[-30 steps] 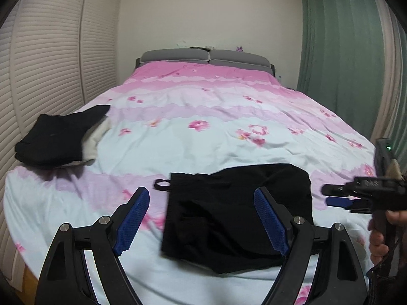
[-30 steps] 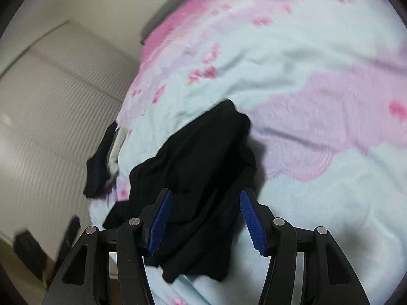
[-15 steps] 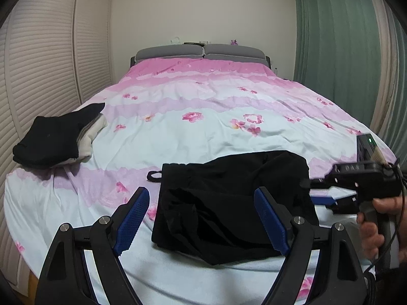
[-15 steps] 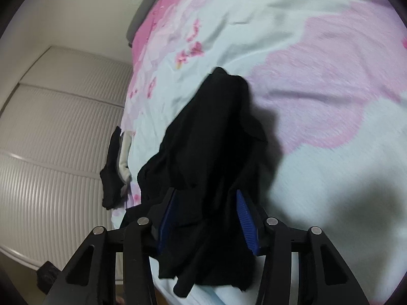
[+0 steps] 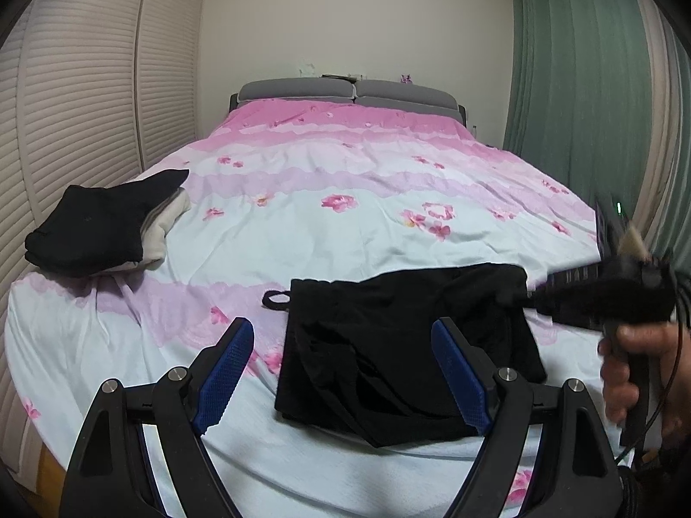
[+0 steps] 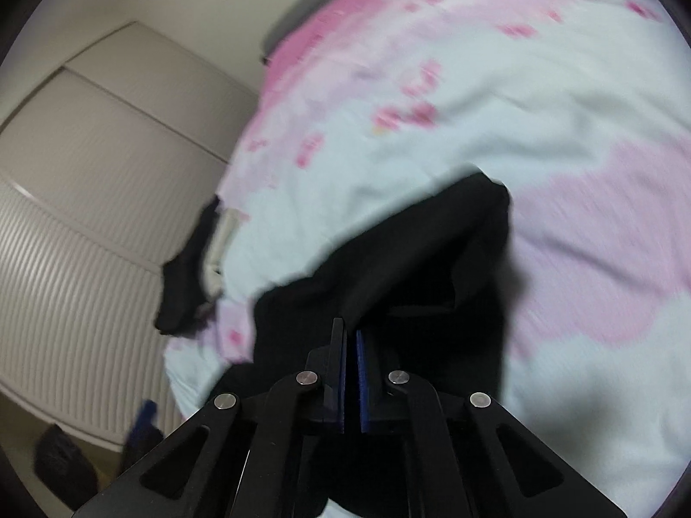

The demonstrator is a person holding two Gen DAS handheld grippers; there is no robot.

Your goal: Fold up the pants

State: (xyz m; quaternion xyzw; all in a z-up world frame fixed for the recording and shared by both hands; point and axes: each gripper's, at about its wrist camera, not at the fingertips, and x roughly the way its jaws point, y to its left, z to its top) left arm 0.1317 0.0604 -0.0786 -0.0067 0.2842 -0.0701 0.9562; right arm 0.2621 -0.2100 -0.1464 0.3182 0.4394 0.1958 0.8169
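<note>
Soft, even indoor light; left wrist view sharp with fisheye-curved, dark-cornered edges; right wrist view smeared by motion blur

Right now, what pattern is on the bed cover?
The bed cover has pink and pale blue wavy bands with pink flowers, clearest in the left wrist view.

Bare bedspread (image 5: 345, 233) lies open beyond the pants (image 5: 401, 345) toward the headboard (image 5: 350, 93); folded clothes (image 5: 108, 224) block the left edge.
</note>
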